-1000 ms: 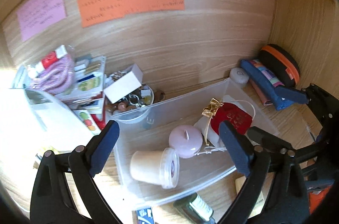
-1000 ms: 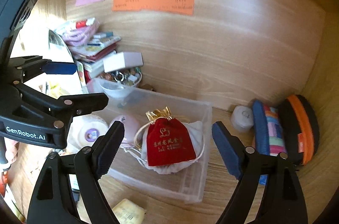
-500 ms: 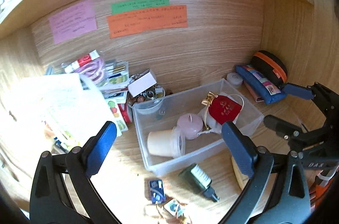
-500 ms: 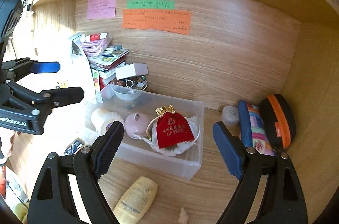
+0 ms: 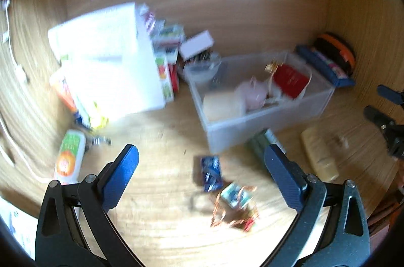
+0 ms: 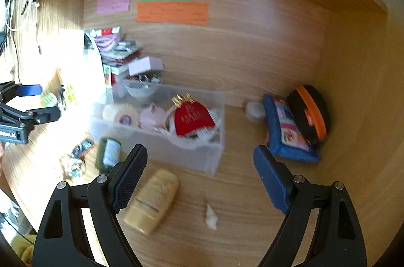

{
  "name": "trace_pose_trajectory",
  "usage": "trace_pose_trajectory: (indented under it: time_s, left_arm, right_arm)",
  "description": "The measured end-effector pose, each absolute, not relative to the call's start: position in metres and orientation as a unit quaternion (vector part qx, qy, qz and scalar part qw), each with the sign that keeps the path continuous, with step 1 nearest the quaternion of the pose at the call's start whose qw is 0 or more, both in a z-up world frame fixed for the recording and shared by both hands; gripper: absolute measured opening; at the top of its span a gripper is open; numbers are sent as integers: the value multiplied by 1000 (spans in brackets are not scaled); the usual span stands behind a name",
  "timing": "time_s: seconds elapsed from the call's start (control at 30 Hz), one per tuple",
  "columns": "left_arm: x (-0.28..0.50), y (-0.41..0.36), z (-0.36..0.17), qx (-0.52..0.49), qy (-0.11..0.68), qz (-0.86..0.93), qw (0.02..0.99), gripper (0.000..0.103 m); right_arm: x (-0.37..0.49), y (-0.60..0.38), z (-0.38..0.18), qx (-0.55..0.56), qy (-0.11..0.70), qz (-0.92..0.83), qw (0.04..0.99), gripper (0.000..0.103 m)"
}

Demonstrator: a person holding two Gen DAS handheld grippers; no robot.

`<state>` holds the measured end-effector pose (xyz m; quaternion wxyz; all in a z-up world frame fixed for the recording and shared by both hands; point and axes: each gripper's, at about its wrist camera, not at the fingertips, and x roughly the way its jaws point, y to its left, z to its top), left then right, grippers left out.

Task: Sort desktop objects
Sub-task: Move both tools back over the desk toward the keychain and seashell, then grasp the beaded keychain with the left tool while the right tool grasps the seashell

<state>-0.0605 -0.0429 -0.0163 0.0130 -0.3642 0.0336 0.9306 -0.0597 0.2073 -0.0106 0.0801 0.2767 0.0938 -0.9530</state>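
Already sorted: you are looking at a clear plastic rectangular bin on the wooden surface; it is holding a red drawstring pouch with gold trim, a pale pink round lidded pot and a cream roll of tape.
Waiting to be sorted: a flat yellow squeeze tube is lying just in front of the bin, a dark green bottle is sitting beside the bin's near corner, and a small blue packet and a tangle of bright wrappers are lying further out.
Progress, as a judgement: you are partway through; several loose things are still out of the bin.
Left gripper: you are holding it wide open and empty, hovering above the blue packet and touching nothing.
Right gripper: you are holding it wide open and empty too, with the yellow tube lying by its left finger; whether they are touching is unclear through the blur.
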Motion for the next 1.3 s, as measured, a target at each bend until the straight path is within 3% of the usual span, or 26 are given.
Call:
trace_pose_trajectory:
  time_s: [0.4,0.83,0.9,0.97,1.03,1.1,1.3]
  left_arm:
    - [-44,-36,-73,-420,26,907,22,101]
    - [-27,-14,-92,-419,53,906,44,101]
    - [-27,-12,-93,-419,53,905,48,95]
    - [-30,-11,-96,-429,50,900,56,78]
    - [-32,-11,-99,-439,45,895,62,69]
    - [-33,-12,-99,-439,35,895,66,68]
    - [-31,-16,-98,-433,24,899,60,54]
  right_arm:
    - [-48,240,-61,343,86,-934,44,84]
    - [-48,255,-87,374,69,-923,53,84]
    - [-49,254,-90,379,69,-921,55,84]
    - [-51,252,-94,384,67,-919,60,84]
    - [-54,250,-96,387,66,-918,63,82]
    - [-58,248,-97,389,67,-916,66,79]
    - [-72,240,-101,411,79,-905,78,53]
